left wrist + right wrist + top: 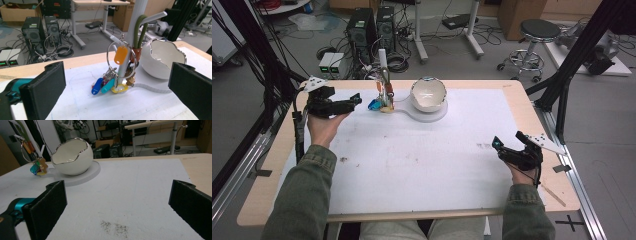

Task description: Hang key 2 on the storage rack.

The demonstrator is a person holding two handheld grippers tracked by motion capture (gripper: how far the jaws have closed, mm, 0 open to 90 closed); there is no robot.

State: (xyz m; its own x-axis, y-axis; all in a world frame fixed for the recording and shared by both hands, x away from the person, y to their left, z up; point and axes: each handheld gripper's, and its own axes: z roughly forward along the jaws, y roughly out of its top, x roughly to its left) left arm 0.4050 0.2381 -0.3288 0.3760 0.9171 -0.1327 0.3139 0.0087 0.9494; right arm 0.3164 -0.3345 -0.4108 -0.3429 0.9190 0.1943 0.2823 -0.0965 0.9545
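A bunch of keys with blue, teal, yellow and orange tags [110,84] hangs on a metal ring around a white post [130,35] at the back of the table. Next to the post, a white egg-shaped bowl [428,93] sits on a round white base [434,115]. My left gripper [354,102] is just left of the keys [382,104], pointing at them. Its jaws stand wide open on either side of the bunch, a little short of it, in the left gripper view [118,87]. My right gripper [508,140] rests open near the front right and holds nothing [118,205]. It faces the bowl [71,157] from afar.
A white mat [422,160] covers the wooden table and carries a dark smudge [115,227]. A green cord [137,30] hangs on the post. Beyond the table are computer towers [369,27], cables, a stool [537,35] and black frame legs [577,55].
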